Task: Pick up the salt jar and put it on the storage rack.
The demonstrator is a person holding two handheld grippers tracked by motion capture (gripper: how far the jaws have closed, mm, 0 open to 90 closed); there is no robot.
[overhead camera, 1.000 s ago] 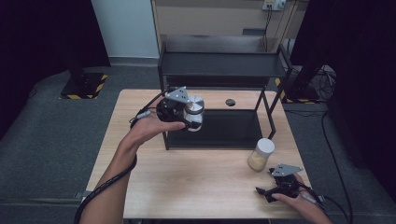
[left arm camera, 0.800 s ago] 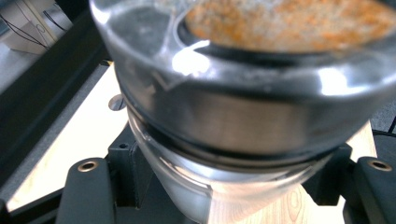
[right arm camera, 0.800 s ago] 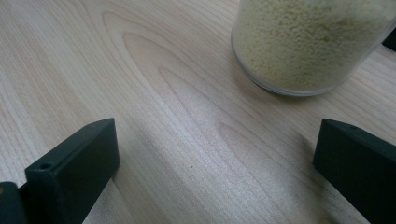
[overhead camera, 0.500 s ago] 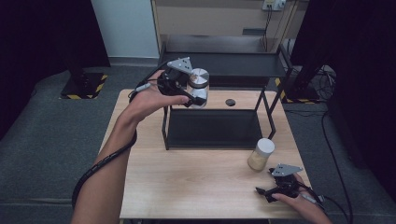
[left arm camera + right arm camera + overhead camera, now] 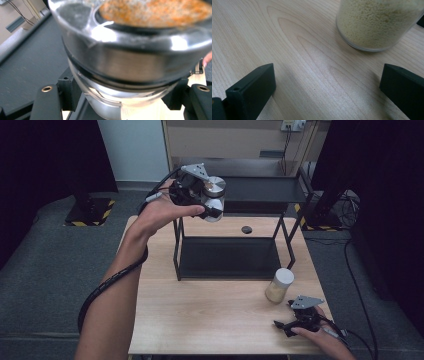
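Hovering jar [image 5: 215, 195] over shelf's edge [image 5: 260, 200].

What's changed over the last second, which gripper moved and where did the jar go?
The left gripper lifted the steel-lidded jar from in front of the rack's lower level up and away, to the rack's top shelf height, clamped on it throughout. The right gripper stayed open on the table, beside the grain jar, which did not move.

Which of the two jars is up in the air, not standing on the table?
The metal-lidded jar, gripped in the left tongs up by the rack's top shelf. The other jar, full of pale grains, stands on the table before the open right tongs.
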